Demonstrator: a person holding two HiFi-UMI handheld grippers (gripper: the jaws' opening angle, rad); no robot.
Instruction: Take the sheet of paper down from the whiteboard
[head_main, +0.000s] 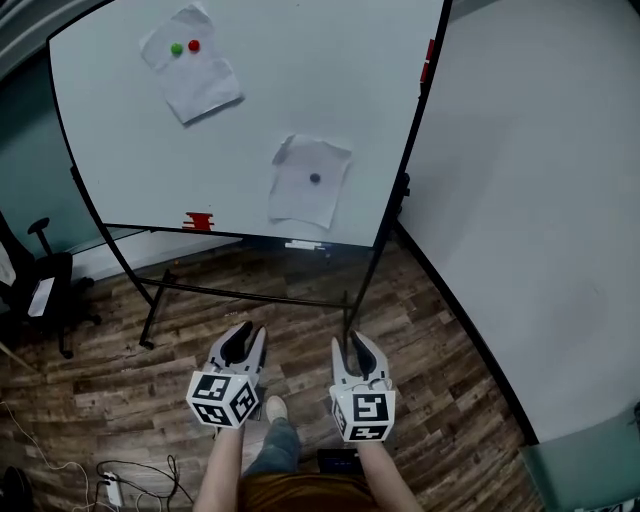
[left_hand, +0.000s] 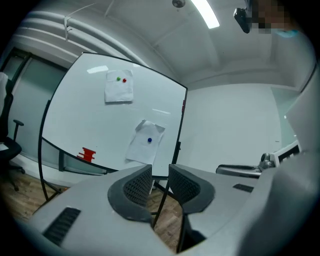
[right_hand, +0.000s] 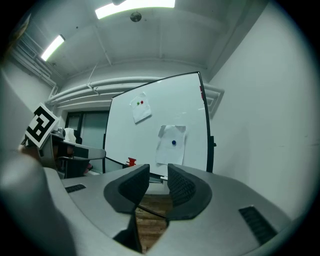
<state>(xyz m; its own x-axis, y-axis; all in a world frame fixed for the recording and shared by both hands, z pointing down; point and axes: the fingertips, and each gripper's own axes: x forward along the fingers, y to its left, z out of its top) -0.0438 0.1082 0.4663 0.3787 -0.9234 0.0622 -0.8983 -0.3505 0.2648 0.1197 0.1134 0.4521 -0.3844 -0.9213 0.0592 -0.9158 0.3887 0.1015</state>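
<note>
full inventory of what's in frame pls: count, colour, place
whiteboard: 1, white, black stand, ahead
upper sheet: 1, white, board's upper left
lower sheet: 1, white, board's lower right
green magnet: 1, on upper sheet
red magnet: 1, beside the green one
blue magnet: 1, dark, on lower sheet
red object: 1, board's bottom edge, left
office chair: 1, black, far left
power strip: 1, white, floor, bottom left
floor: brown wood planks
left tool: grey, open, empty
right tool: grey, open, empty
</note>
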